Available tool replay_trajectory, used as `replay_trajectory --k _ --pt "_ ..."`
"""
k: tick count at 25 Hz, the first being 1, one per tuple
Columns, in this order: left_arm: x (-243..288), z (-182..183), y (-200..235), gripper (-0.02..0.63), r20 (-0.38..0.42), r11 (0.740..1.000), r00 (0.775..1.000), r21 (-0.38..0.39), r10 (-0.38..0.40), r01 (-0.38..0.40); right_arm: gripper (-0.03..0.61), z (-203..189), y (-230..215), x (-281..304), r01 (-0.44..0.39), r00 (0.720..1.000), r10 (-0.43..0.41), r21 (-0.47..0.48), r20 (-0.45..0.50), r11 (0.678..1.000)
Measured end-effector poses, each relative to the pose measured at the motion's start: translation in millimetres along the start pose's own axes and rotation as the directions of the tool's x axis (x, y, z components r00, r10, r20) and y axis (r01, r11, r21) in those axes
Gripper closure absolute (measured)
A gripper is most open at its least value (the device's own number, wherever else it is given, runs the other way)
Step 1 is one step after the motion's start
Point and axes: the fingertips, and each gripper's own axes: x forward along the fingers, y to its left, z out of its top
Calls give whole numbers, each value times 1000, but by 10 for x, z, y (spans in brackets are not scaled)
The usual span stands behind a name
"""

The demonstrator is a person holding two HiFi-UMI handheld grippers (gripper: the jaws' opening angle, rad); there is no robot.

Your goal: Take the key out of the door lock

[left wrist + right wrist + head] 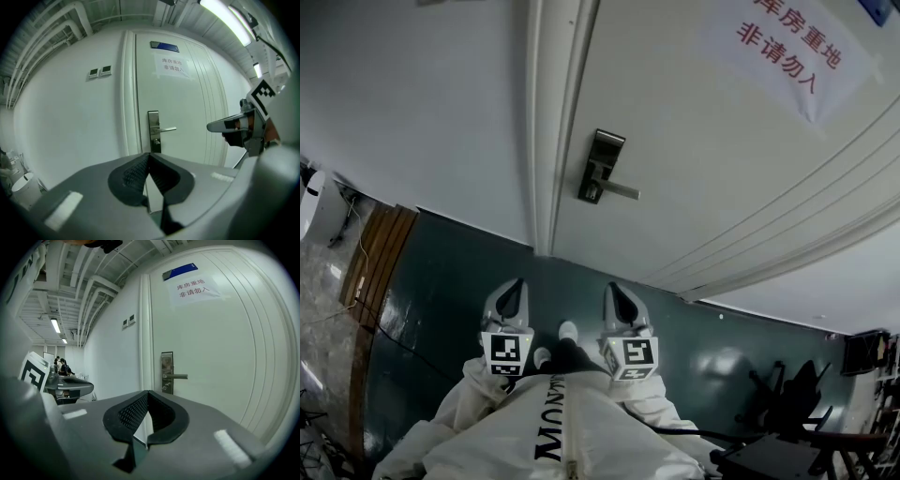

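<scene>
Door lock (602, 167) upright (long axis vertical), lever (622, 190) pointing right

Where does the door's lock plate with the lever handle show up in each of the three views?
Head view: lock plate upper middle, near the left edge of the door.
Left gripper view: lock plate at centre.
Right gripper view: lock plate just right of centre.
Shared landmark: the red-lettered paper sign.

1. Paper sign (194, 289) on the door (225, 357): red print, two lines, "库房重地 / 非请勿入".
2. Blue plate (180, 271) above the sign: too small to read.
3. White suit (487, 441), head view: black capitals down the front, partly cut off, can't read them reliably.
</scene>
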Motion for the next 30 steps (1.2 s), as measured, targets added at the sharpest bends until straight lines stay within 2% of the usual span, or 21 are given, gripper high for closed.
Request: replay_trajectory --k 9,17,26,30 --pt "335 -48 306 614 -38 1000 999 1 11 -11 578 126 -30 607 -21 1000 21 -3 14 1000" --pt "1039 295 334 614 -14 997 999 59 -52 53 578 420 -442 1120 30 998 -31 3 58 1000" --pt "1599 343 295 614 -71 991 993 96 -91 97 578 416 -862 1397 85 994 -88 48 60 995" --pt "1724 437 252 614 -72 988 993 114 -94 101 578 394 -982 1436 97 992 -102 77 68 992"
